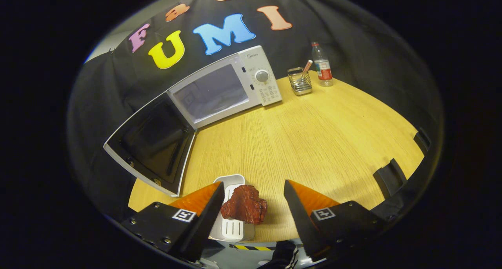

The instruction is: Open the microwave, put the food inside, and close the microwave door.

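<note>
The left finger (pixel 204 218) of the open claw (pixel 254 218) hides the tray's (pixel 231 226) left side. The meat (pixel 244 204) covers the tray's middle. The microwave's (pixel 223 89) cavity is a pale blur, and its panel markings are too small to tell.

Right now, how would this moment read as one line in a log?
microwave door open | meat on white tray between fingers | gripper open | food not yet inside

gripper view | high above table (pixel 313 135) | facing microwave (pixel 219 92) | far
</note>
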A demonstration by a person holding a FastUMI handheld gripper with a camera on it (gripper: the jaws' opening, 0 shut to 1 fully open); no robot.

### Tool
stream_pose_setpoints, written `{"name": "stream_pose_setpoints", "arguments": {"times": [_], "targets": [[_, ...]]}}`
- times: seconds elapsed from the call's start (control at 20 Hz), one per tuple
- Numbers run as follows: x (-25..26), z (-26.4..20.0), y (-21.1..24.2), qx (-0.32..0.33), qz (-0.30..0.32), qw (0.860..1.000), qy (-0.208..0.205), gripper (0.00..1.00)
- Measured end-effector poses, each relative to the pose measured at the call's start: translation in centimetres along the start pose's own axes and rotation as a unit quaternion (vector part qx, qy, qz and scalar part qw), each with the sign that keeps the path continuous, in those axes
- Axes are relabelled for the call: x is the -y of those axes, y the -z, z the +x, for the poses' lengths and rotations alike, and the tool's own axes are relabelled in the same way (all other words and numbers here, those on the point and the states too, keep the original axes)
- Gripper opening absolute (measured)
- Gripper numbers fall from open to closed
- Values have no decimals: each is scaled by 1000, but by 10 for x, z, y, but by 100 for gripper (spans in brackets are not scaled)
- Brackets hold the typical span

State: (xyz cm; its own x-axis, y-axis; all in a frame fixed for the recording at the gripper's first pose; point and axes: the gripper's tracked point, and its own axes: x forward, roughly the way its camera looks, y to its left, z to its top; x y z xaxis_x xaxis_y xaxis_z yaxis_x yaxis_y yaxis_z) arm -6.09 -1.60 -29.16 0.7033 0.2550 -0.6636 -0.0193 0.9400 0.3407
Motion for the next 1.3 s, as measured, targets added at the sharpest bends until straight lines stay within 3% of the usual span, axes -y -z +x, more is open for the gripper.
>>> {"name": "stream_pose_setpoints", "arguments": {"times": [0.1,0.3,0.35,0.45,0.55,0.65,0.7,0.8,1.0,1.3], "targets": [[2,5,11,-15,29,999,-4,74],[-3,9,24,-36,82,995,-33,73],[-2,8,24,-36,89,995,-35,60],[-10,5,26,-40,92,993,-59,45],[-7,3,19,-33,97,993,-53,28],[-17,-7,14,-19,100,993,-64,27],[-15,-3,9,-15,99,992,-70,15],[-17,-6,6,-7,89,994,-64,8],[-22,-8,-5,-10,96,993,-62,8],[-47,-17,-57,20,91,992,-87,9]]}}
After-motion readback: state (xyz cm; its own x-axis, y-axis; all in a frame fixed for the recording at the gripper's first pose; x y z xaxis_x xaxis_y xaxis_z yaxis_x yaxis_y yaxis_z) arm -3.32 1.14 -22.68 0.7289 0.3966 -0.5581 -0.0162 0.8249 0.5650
